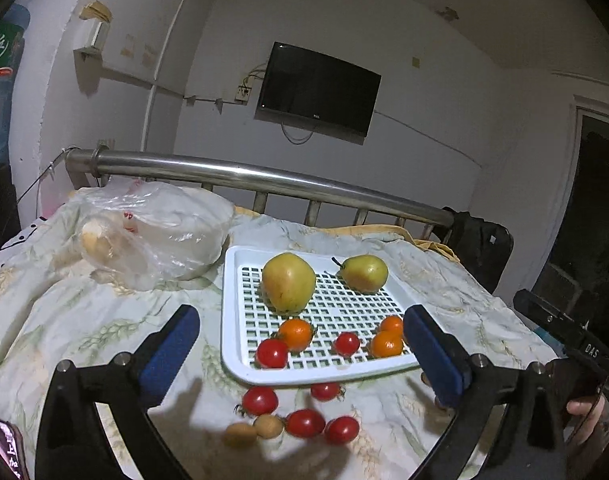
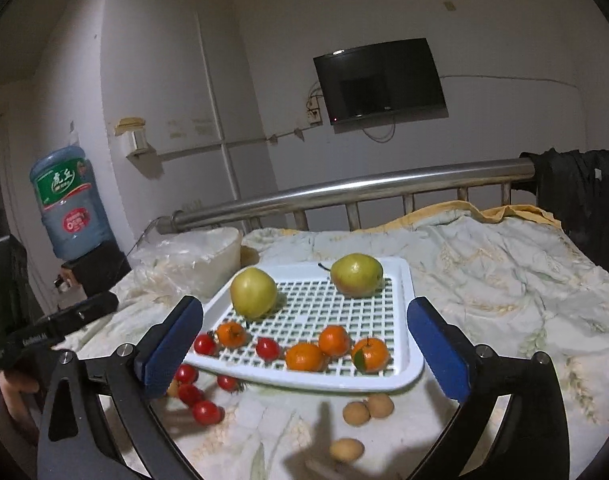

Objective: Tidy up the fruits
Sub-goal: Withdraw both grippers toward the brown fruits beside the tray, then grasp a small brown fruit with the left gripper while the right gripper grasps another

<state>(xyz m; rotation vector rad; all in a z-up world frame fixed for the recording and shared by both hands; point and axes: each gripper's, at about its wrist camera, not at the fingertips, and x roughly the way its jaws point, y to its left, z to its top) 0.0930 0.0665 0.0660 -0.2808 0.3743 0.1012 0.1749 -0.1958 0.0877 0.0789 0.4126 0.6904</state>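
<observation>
Both grippers, left (image 1: 302,354) and right (image 2: 306,346), hang wide open and empty before the tray (image 1: 234,344). Loose tomatoes (image 1: 304,423) lie on the bedcover at six o'clock below the left jaws, nearer that hand; small tan fruits (image 2: 367,409) lie under the right.

on your right wrist view the water jug (image 2: 70,210) carries a green label (image 2: 60,190) with the white characters 虎丘. its red label below is too small to read, and so is the print on the tv (image 2: 380,80).
</observation>
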